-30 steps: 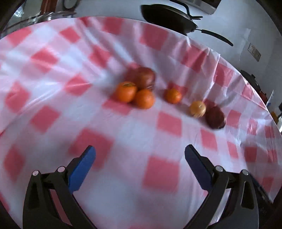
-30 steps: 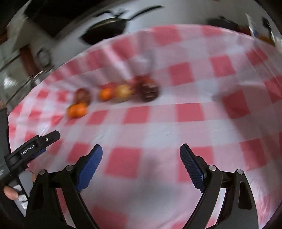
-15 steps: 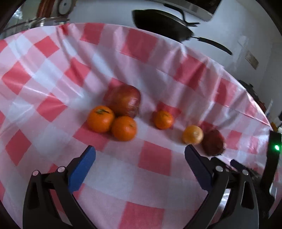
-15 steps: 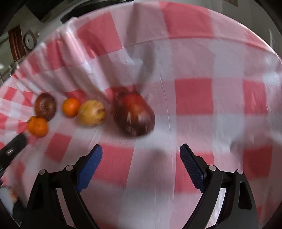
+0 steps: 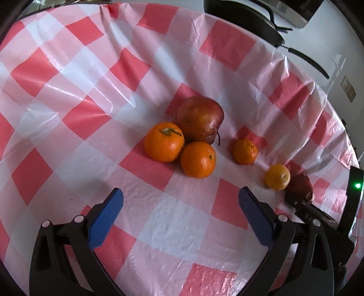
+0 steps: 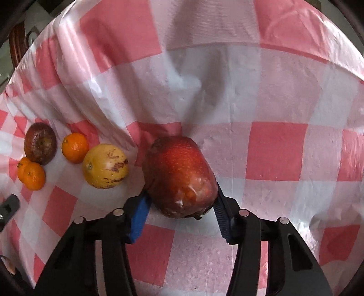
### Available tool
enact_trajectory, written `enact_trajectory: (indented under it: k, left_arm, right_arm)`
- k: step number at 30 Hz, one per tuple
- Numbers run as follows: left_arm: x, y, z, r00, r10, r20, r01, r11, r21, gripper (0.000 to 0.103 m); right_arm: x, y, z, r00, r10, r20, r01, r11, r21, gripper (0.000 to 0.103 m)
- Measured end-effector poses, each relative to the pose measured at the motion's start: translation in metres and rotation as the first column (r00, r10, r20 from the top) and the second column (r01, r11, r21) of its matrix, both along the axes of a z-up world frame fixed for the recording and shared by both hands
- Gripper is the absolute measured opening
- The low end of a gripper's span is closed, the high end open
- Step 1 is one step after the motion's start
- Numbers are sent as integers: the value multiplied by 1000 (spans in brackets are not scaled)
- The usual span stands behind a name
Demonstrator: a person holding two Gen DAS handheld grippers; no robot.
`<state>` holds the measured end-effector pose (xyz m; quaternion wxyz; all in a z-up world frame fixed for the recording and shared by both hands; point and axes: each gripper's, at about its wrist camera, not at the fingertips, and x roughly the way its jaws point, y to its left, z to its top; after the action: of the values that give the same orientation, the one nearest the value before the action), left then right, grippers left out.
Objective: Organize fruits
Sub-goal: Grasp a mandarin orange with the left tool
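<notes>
My right gripper (image 6: 179,207) is closing its jaws on a large red apple (image 6: 179,173), and both blue pads touch its sides. Left of it lie a yellow blotched fruit (image 6: 104,166), a small orange (image 6: 75,148), a dark apple (image 6: 40,143) and two oranges (image 6: 31,175). My left gripper (image 5: 180,205) stands open above the cloth with nothing between its fingers. Just beyond it sit two oranges (image 5: 163,142) (image 5: 198,159) against a red apple (image 5: 199,118). Further right are a small orange (image 5: 245,151), the yellow fruit (image 5: 277,177) and the held apple (image 5: 300,182), half hidden.
A red and white checked plastic cloth (image 5: 68,91) covers the round table, creased near the far edge. A black frying pan (image 5: 245,20) sits on the counter behind the table. The black housing of the other tool (image 5: 318,216) shows at the right of the left wrist view.
My right gripper has come forward to the large red apple and its jaws have drawn in around it. My left gripper has moved closer to the group of oranges.
</notes>
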<state>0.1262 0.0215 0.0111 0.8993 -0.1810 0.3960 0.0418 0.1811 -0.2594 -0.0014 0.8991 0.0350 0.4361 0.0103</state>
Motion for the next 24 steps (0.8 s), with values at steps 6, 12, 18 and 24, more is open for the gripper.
enact_trajectory:
  k: [6,12,18,24]
  left_arm:
    - [19,-27,-6,996,-81,-49,86,989,122,68]
    - [45,-27,-9,996,-60,-72,70,987,147,68]
    - [64,-35,-8,994,-61,-89,80,969,233,45]
    - [61,-36,-3,996,-71,-58,81,975,205,41]
  right_arm:
    - [3,-10,-6,1000,-7,-1,7,999,50,51]
    - [0,-10,-3,1000,-7,0,7,998,61,51]
    - [1,-16,-5,1000,-5,-2,5,998,55,51]
    - [2,-10,-3,1000,1,-1,-1,998,59,51]
